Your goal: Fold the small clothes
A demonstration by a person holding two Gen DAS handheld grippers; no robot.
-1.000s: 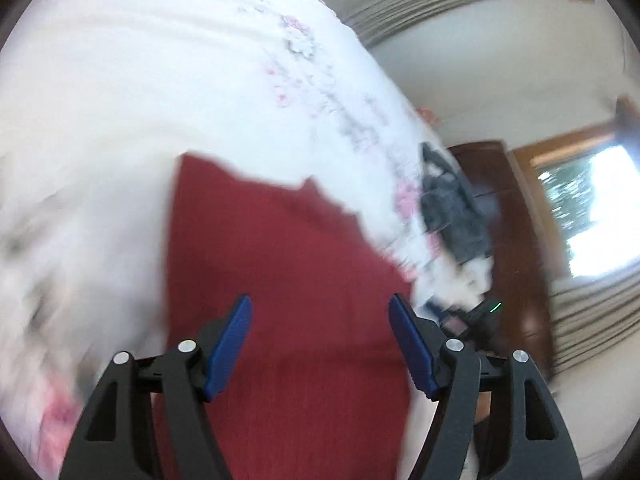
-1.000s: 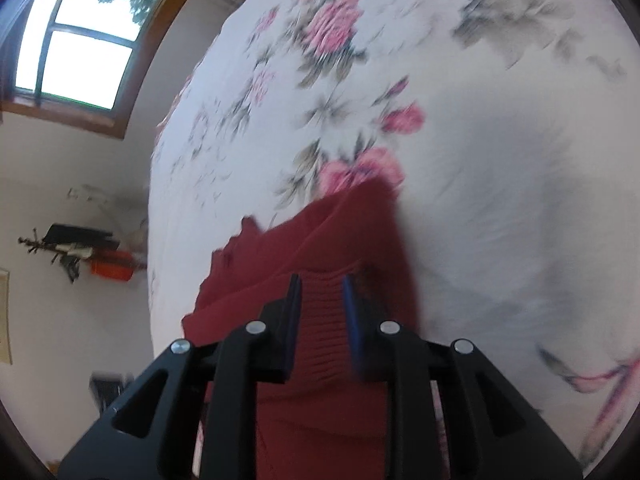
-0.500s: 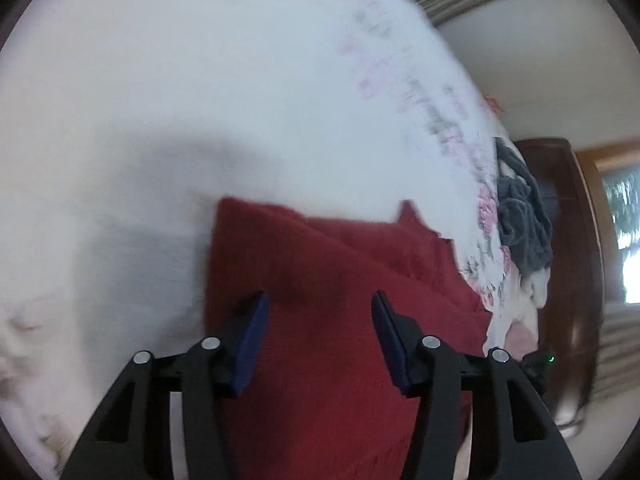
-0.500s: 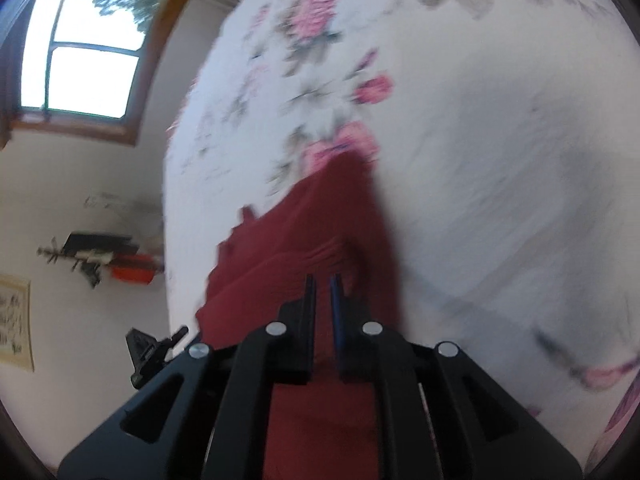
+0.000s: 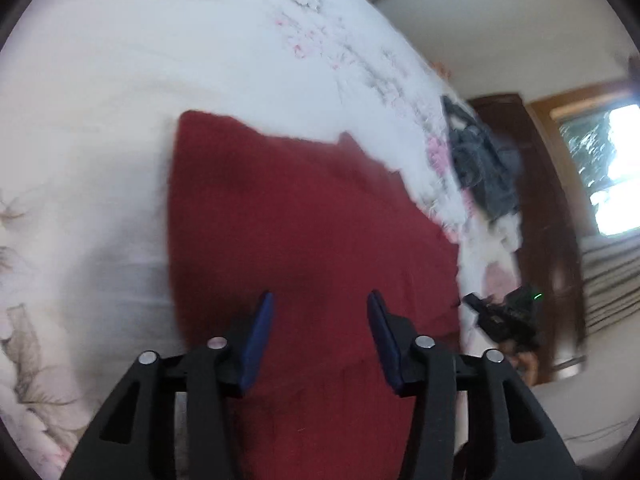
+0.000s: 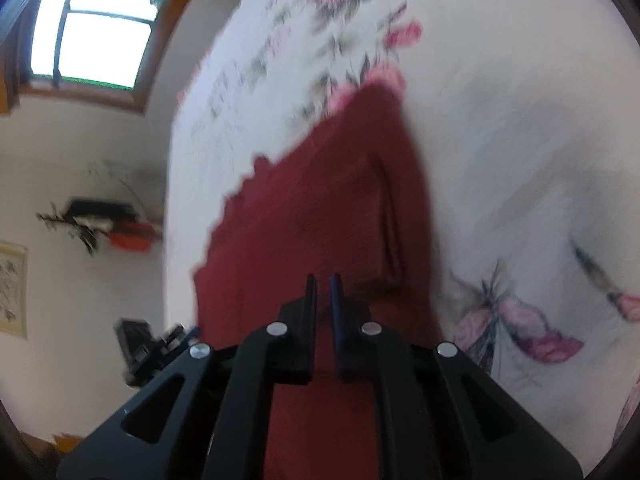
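Observation:
A dark red knitted garment lies spread on a white floral bed sheet. In the left wrist view my left gripper hovers over the garment's near part, its blue pads wide apart and holding nothing. The right wrist view shows the same red garment running away from me, with a fold ridge along its right side. My right gripper has its fingers nearly together with a thin layer of red cloth between them.
A dark grey pile of clothes lies at the far right edge of the bed, beside a dark wooden wardrobe. The floral sheet extends right of the garment. The bed edge and a wall with a window are on the left.
The right fingers went from slightly apart to nearly together on the red cloth. The left gripper's gap narrowed a little and it swung over the garment; both views are blurred by motion.

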